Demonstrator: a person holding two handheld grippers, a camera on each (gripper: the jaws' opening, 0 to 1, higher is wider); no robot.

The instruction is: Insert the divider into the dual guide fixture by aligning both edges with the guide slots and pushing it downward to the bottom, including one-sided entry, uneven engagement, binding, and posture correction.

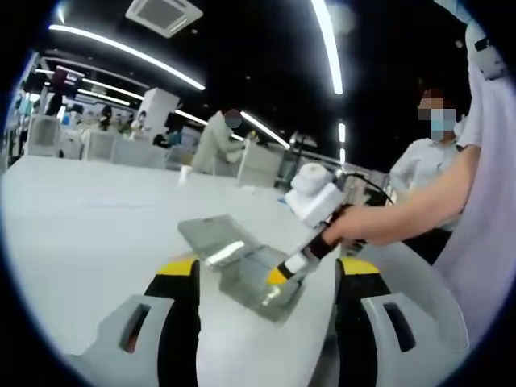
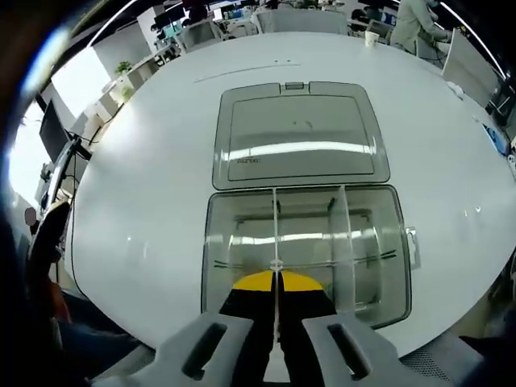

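A white table [image 2: 145,161] carries a clear plastic box [image 2: 234,234] (its hinged lid [image 2: 298,133] lying open flat).

You have a white round table [image 2: 145,161] beneath the work, with a paper cup [image 2: 372,37] near its far edge. Beyond it you see ceiling light strips [image 1: 326,40], an air-conditioning vent [image 1: 164,14] and seated people [image 1: 219,139].
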